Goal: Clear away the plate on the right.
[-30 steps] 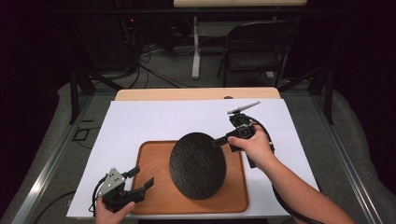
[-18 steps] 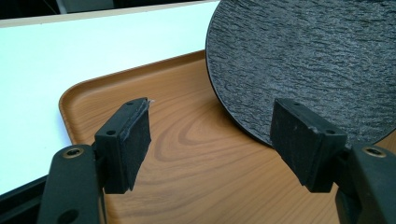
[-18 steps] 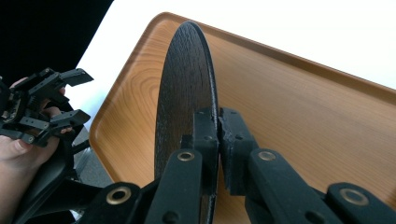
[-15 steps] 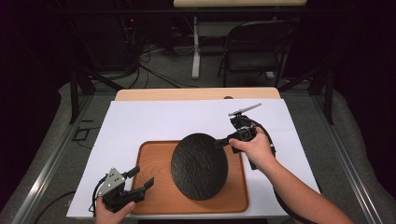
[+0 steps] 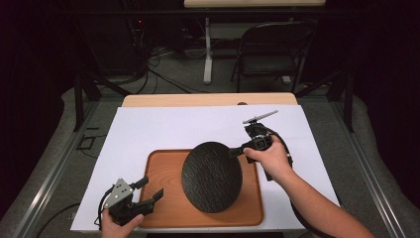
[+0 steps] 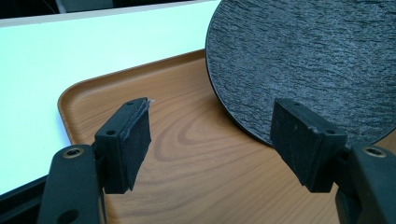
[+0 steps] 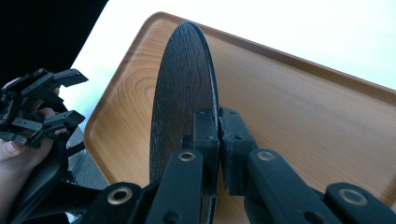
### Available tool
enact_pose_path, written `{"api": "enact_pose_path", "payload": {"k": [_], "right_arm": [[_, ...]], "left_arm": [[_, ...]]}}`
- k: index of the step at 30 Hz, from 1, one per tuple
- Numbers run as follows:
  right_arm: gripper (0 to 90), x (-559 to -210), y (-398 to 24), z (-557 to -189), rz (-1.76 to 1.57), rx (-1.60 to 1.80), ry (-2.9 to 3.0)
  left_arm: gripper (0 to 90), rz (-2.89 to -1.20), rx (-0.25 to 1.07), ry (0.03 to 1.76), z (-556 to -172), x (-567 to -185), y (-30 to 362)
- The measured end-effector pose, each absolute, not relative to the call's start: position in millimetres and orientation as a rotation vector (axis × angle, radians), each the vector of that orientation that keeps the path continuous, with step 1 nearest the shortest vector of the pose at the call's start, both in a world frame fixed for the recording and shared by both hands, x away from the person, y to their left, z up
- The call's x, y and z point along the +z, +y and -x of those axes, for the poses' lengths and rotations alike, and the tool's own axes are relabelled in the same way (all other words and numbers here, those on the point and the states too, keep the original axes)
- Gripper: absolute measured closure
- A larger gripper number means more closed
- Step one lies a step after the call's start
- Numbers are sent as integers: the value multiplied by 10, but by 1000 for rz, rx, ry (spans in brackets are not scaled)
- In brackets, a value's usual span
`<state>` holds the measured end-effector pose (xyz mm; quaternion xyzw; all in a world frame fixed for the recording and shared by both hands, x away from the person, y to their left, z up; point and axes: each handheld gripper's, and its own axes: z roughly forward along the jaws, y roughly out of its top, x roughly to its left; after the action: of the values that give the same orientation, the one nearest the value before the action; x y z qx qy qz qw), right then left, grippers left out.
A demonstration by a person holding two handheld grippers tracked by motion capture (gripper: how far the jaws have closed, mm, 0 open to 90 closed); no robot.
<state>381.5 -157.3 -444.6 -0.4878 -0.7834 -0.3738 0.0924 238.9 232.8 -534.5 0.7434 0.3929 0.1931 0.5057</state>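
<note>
right gripper (image 5: 236,151) pinches plate (image 5: 212,176), seemingly above tray (image 5: 161,171).

Left tool (image 5: 148,191): black frame with a grey three-cornered plate on top; a black cable trails from it. Jaws are flat black bars ending in rectangular pads (image 6: 134,140) faced with a rough dark lining. Brass-coloured screw eyelets sit at the jaw joints.

Right tool (image 7: 218,135): same black build, brass-ringed screws along its linkage bars, a grey plate above and a black cable looping behind. Both forearms are bare; no sleeves visible.
</note>
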Motion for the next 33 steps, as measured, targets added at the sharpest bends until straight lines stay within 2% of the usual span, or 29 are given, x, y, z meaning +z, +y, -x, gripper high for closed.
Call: {"api": "enact_pose_path", "payload": {"k": [33], "right_arm": [[858,-4612,-1697,-3828,1501,-1057,-2337]], "left_arm": [[292,-1802,469,950,-2392,-5348,2323]]}}
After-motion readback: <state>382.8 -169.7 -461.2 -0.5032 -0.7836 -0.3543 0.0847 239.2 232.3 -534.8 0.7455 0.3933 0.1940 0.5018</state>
